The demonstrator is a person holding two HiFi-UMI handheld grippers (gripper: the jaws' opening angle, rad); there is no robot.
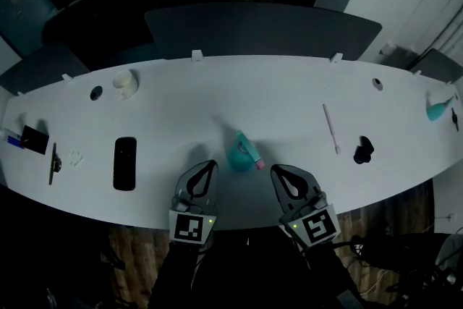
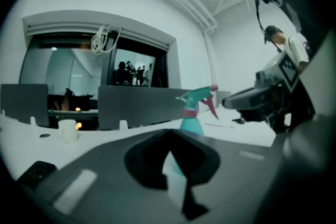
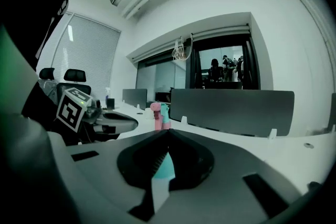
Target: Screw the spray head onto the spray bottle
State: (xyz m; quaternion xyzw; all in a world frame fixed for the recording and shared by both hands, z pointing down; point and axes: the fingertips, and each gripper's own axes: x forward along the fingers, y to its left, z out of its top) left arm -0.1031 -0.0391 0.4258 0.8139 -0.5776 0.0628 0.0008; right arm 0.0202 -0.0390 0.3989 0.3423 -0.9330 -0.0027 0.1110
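Standing on the worktop (image 1: 217,90) between left gripper (image 1: 209,165) and right gripper (image 1: 278,171), the bottle (image 1: 239,155) is seen, head (image 2: 199,96) seated. Both jaws are pressed together, empty. Screwing is judged done; withdrawal is called for.

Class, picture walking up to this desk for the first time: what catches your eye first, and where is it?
A teal spray bottle with a pink trigger stands near the front edge of the long white table. The left gripper and right gripper, both shut, flank it without touching it.
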